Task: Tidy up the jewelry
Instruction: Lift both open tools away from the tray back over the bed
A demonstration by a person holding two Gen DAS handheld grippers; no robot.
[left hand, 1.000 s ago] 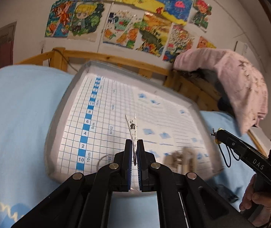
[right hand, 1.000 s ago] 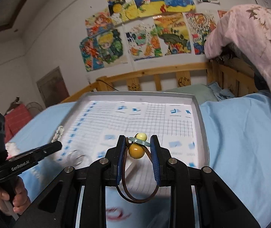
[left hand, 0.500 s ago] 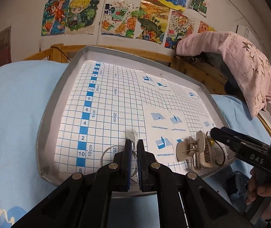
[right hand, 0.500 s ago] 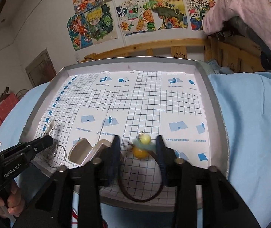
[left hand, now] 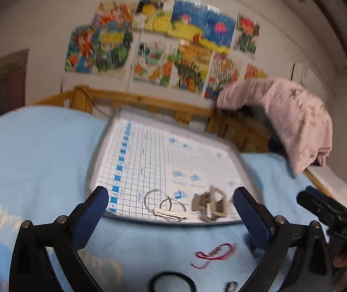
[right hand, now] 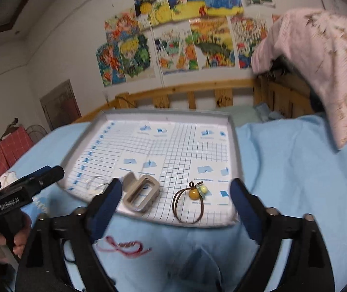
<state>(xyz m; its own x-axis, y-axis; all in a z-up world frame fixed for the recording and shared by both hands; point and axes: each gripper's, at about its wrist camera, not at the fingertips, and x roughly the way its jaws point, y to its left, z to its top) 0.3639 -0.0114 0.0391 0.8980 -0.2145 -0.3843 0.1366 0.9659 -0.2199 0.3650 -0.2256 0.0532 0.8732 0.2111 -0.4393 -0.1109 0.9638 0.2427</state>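
Both grippers hover over a light-blue bedsheet (right hand: 295, 170) just short of the near edge of a shallow grey tray (right hand: 232, 126) lined w/ blue-and-white grid paper. Left gripper (left hand: 171, 200): jaws spreading, wide apart, nothing gripped; seen through the gap, on the tray's near edge, lie two linked silver rings (left hand: 165, 203) w/ a small pale tag across them, and just to their right a beige hair claw clip (left hand: 211, 204). Right gripper (right hand: 174, 194): jaws also opening, wide, pads touching nothing; framed betw. its fingers are the same claw clip (right hand: 140, 196) and, to its right, a brown cord loop w/ a yellow bead and a pale green bead (right hand: 194, 194), flat on the grid paper near the tray's front rim. Rings show only faintly in the right wrist view, at the tray's near left corner, partly behind the left finger. So three pieces sit in a row along the tray's front: rings left, clip mid, beaded cord right, none touching a gripper. On the sheet in front of the tray: a red string (right hand: 124, 245) in a loose curl; a black elastic loop (left hand: 171, 281) at the bottom of the left wrist view. Pics are motion-blurred. Bkgd: wooden bed rail (right hand: 197, 92), colourful drawings on the wall (right hand: 173, 31), pink cloth (right hand: 319, 60) draped at right.
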